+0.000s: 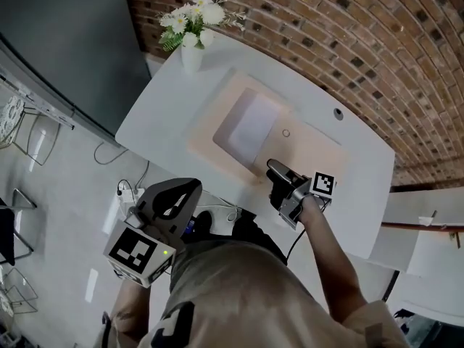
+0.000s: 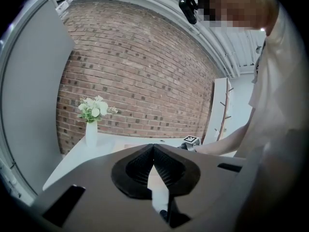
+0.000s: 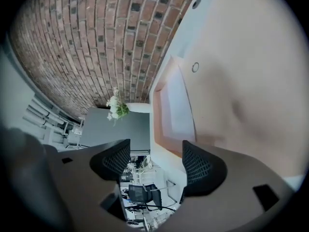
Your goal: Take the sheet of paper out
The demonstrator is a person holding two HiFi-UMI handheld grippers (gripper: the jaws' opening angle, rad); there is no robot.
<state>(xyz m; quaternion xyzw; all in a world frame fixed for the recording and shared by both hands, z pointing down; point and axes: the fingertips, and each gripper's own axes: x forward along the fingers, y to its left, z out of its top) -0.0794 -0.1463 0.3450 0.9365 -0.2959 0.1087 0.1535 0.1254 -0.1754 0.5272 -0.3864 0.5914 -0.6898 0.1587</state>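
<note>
A white sheet of paper (image 1: 250,127) lies in the left part of a flat beige folder (image 1: 308,151) on the white table (image 1: 163,111). In the right gripper view the sheet (image 3: 181,105) sits inside the folder's orange-edged frame (image 3: 241,81). My right gripper (image 1: 274,171) hovers at the folder's near edge, rolled on its side. It (image 3: 157,161) stands open with nothing pressed between its pads. My left gripper (image 1: 181,191) hangs low, off the table, close to the person's body. Its jaws (image 2: 153,151) are shut and hold nothing.
A white vase of flowers (image 1: 192,31) stands at the table's far left corner. A small round snap (image 1: 286,133) sits on the folder, and a cable hole (image 1: 338,113) is in the tabletop behind it. A brick wall runs behind; cables lie on the floor below.
</note>
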